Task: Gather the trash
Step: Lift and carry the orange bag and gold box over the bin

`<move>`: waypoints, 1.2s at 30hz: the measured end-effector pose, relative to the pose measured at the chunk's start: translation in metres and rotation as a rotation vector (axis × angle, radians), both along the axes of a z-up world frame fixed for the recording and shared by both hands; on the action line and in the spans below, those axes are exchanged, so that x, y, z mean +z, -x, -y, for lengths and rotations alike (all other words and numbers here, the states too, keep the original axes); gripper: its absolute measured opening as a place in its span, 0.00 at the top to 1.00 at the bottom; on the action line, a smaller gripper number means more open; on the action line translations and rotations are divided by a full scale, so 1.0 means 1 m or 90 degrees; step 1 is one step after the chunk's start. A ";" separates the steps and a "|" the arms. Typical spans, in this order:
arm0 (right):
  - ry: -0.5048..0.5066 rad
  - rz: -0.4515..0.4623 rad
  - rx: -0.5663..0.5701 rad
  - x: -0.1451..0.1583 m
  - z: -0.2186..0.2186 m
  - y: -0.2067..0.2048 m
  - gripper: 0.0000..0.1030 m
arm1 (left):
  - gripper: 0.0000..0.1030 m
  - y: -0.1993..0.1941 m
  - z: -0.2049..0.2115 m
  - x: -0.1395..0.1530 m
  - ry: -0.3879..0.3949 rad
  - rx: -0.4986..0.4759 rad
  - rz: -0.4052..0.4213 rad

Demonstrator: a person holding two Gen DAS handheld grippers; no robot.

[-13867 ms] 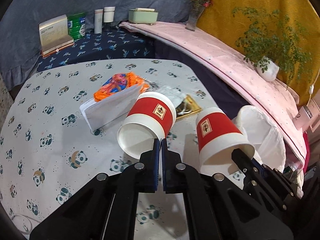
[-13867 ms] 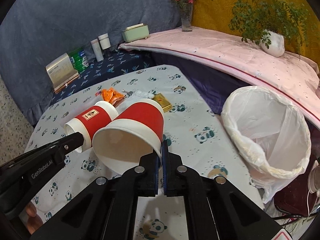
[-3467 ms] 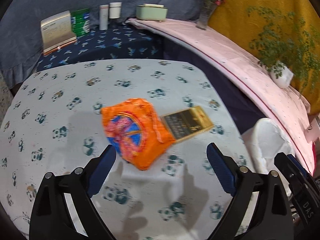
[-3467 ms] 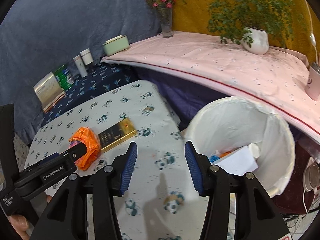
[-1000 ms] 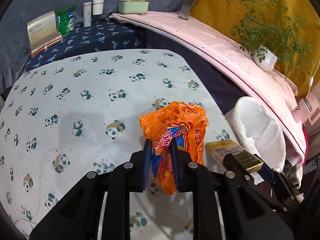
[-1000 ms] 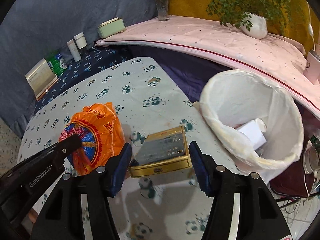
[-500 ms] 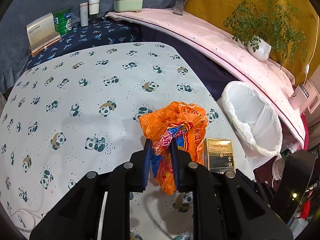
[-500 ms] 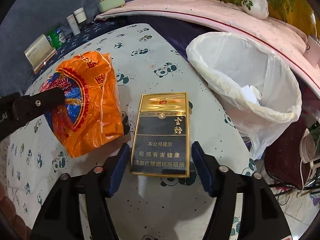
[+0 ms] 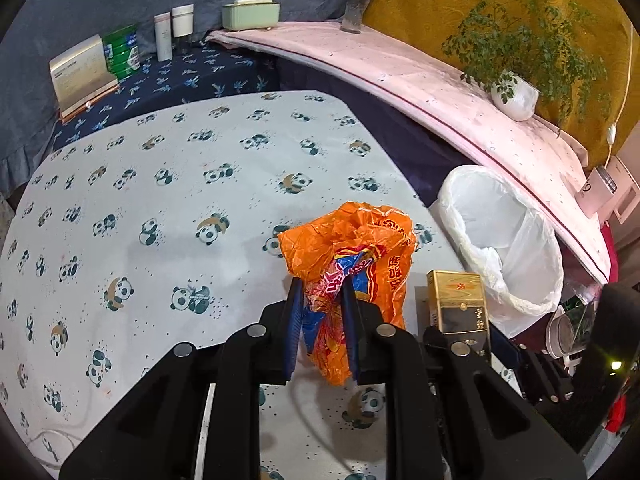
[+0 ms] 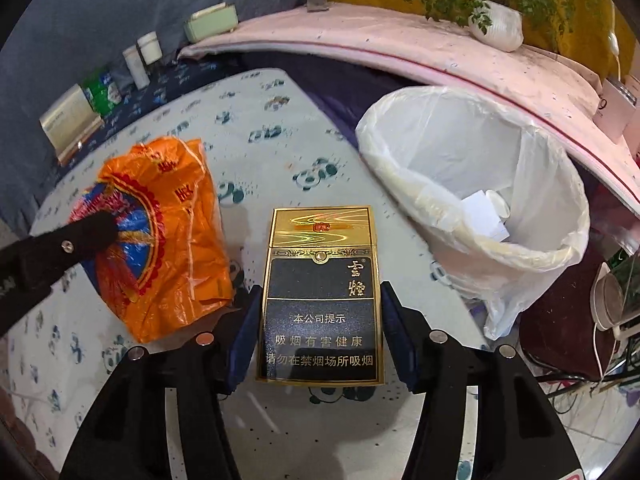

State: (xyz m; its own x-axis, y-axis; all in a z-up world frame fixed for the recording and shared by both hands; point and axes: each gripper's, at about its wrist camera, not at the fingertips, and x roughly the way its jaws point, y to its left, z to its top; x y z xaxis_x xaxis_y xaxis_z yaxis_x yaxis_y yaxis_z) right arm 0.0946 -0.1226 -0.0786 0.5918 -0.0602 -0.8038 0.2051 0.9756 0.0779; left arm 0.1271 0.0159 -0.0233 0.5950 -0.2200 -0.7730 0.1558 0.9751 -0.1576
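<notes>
My left gripper (image 9: 320, 300) is shut on a crumpled orange plastic bag (image 9: 360, 248) and holds it above the panda-print table (image 9: 160, 184). The bag also shows at the left of the right wrist view (image 10: 168, 240). My right gripper (image 10: 320, 320) is shut on a gold and black cigarette box (image 10: 320, 292), held upright above the table edge. The box also shows in the left wrist view (image 9: 458, 308). A bin lined with a white bag (image 10: 472, 184) stands to the right, below the table edge, with white paper trash (image 10: 486, 216) inside. It also shows in the left wrist view (image 9: 500, 240).
A pink-covered ledge (image 9: 440, 92) with a potted plant (image 9: 514, 96) and a vase (image 9: 354, 8) runs behind the bin. A dark blue shelf (image 9: 180, 80) at the back holds a box, bottles and a green case. Cables and small objects lie on the floor at right (image 10: 612, 304).
Both grippers have lifted and moved right with the orange bag and the cigarette box, nearer to the bin. The box now stands more upright in the right gripper.
</notes>
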 end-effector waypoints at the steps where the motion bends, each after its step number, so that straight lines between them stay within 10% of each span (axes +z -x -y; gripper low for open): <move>1: -0.003 0.010 -0.004 0.005 0.004 0.003 0.46 | 0.82 0.001 0.003 0.004 0.001 -0.005 0.004; 18: -0.017 0.134 -0.098 0.076 0.095 0.034 0.46 | 0.82 -0.003 0.089 0.046 0.039 -0.119 0.052; 36: -0.013 0.128 -0.159 0.067 0.162 0.017 0.46 | 0.82 -0.044 0.166 0.021 0.032 -0.194 0.031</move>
